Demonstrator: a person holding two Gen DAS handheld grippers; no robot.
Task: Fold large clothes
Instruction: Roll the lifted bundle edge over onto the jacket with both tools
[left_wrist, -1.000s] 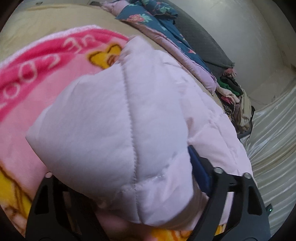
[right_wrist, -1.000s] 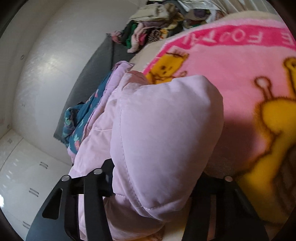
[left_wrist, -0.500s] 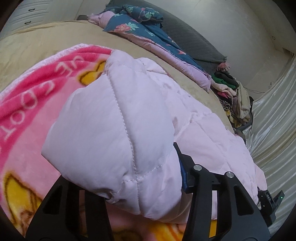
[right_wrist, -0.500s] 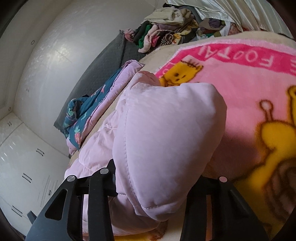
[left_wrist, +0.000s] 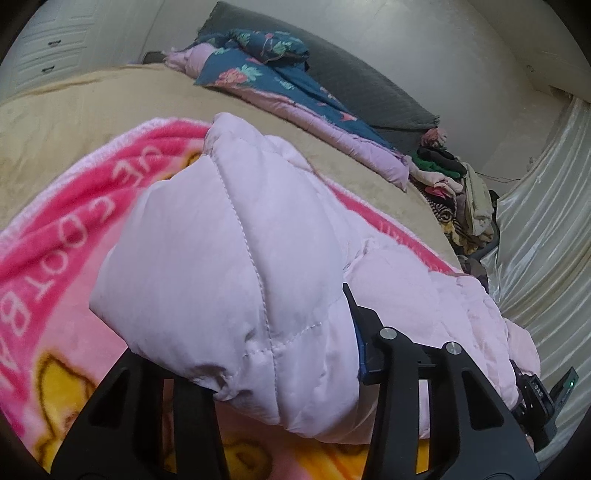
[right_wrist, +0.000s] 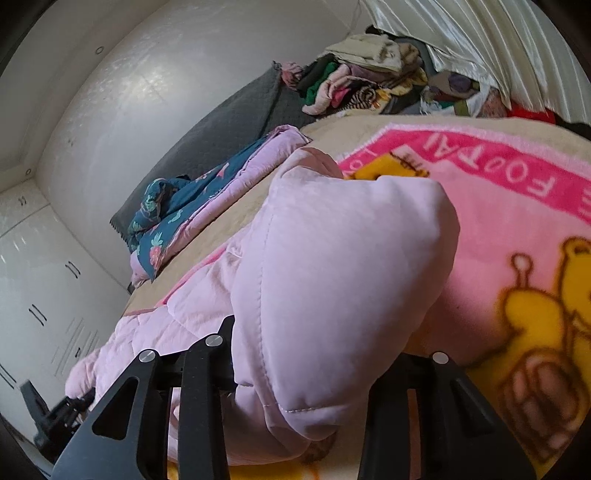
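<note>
Both tongs (left_wrist: 280, 373) (right_wrist: 299, 373) closing on puffy jacket (left_wrist: 236, 266) corners.

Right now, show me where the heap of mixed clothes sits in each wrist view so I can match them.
Left wrist: heap of mixed clothes at the right edge, past the bed's far corner, beside the curtain.
Right wrist: the heap at top centre, beyond the bed.
Shared landmark: the dark blue floral quilt.
</note>
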